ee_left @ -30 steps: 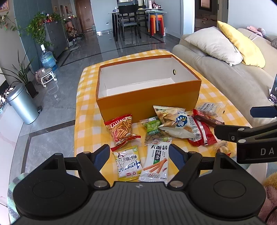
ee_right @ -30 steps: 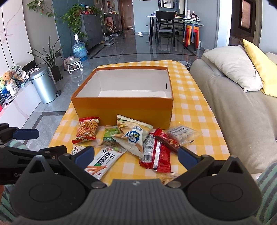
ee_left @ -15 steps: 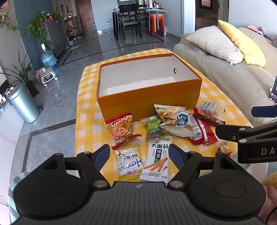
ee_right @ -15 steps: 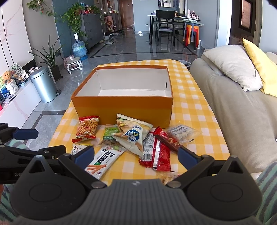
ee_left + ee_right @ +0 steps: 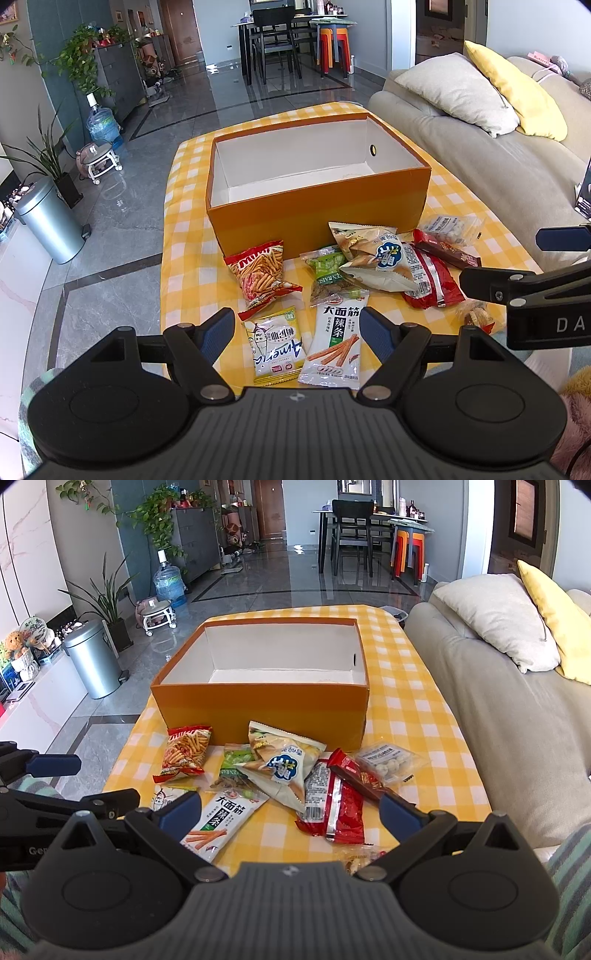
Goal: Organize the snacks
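Observation:
An empty orange box (image 5: pixel 317 218) (image 5: pixel 258 709) with a white inside stands on the yellow checked table (image 5: pixel 184 258) (image 5: pixel 406 709). In front of it lie several snack packets: a red stick-snack bag (image 5: pixel 264 271) (image 5: pixel 186 751), a green packet (image 5: pixel 327 271) (image 5: pixel 234 766), a beige bag (image 5: pixel 373 258) (image 5: pixel 284 762), a red packet (image 5: pixel 428 278) (image 5: pixel 334 805), a white spicy-strip packet (image 5: pixel 336 341) (image 5: pixel 221 819) and a yellow-white packet (image 5: pixel 275 345). My left gripper (image 5: pixel 297 330) hovers open above the two nearest packets. My right gripper (image 5: pixel 290 810) is open over the near pile, holding nothing.
A clear bag of white balls (image 5: pixel 448 229) (image 5: pixel 388 762) lies at the right of the pile. A beige sofa (image 5: pixel 517 720) with cushions flanks the table's right side. A metal bin (image 5: pixel 48 218) and plants stand on the grey floor at the left.

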Demonstrator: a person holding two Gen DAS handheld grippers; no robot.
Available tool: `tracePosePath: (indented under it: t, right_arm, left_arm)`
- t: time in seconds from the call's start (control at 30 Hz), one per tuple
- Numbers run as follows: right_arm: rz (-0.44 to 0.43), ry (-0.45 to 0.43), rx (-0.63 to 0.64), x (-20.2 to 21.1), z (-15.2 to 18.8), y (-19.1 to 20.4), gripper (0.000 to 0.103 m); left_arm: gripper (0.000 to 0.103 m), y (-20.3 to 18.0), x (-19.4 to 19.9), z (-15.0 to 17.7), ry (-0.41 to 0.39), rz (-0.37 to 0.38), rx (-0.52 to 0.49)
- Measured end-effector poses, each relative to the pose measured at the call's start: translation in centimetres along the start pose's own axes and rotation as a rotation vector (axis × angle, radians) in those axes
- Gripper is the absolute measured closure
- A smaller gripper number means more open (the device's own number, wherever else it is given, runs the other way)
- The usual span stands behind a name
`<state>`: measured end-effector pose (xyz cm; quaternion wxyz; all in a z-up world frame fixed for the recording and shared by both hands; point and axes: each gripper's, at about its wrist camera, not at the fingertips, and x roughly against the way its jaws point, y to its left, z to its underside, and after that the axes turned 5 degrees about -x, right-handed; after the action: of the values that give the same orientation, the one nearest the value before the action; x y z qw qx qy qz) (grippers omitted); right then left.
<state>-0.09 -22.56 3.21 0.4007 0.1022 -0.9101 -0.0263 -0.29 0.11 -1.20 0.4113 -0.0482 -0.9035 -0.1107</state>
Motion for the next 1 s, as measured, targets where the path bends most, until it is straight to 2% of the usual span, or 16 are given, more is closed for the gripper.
tracePosePath:
  t: [0.43,0.5,0.57,0.6,0.67,0.83,0.93,1.0]
  right_arm:
    - [-0.001,0.01,-0.005,-0.1,0.2,0.0,0.004]
    - [-0.001,0.015,-0.008,-0.2,0.2,-0.1,0.004]
    - [0.006,0.008,-0.009,-0.2,0.3,-0.2,0.005]
    - [0.011,0.003,-0.006,-0.2,0.4,-0.2,0.006]
    - [0.023,0.01,0.001,-0.4,0.4,-0.3,0.014]
    - [0.038,0.056,-0.015,-1.5,0.3,-1.1,0.026]
    - [0.07,0.075,-0.007,-2.6,0.0,-1.5,0.028]
    - [0.077,0.074,-0.004,-3.3,-0.4,-1.7,0.028]
  left_arm:
    - [0.013,0.0,0.0,0.1,0.005,0.012,0.005]
    - [0.018,0.1,0.0,0.1,0.01,0.023,0.011]
    - [0.032,0.2,-0.1,0.0,0.031,0.045,0.023]
    - [0.035,0.3,-0.2,-0.2,0.041,0.064,0.035]
    - [0.046,0.4,-0.5,-0.4,0.059,0.101,0.053]
    - [0.05,0.9,-1.3,-1.5,0.073,0.159,0.109]
    - [0.05,1.2,-2.1,-2.5,0.066,0.181,0.132]
    - [0.048,1.4,-2.7,-3.2,0.052,0.17,0.139]
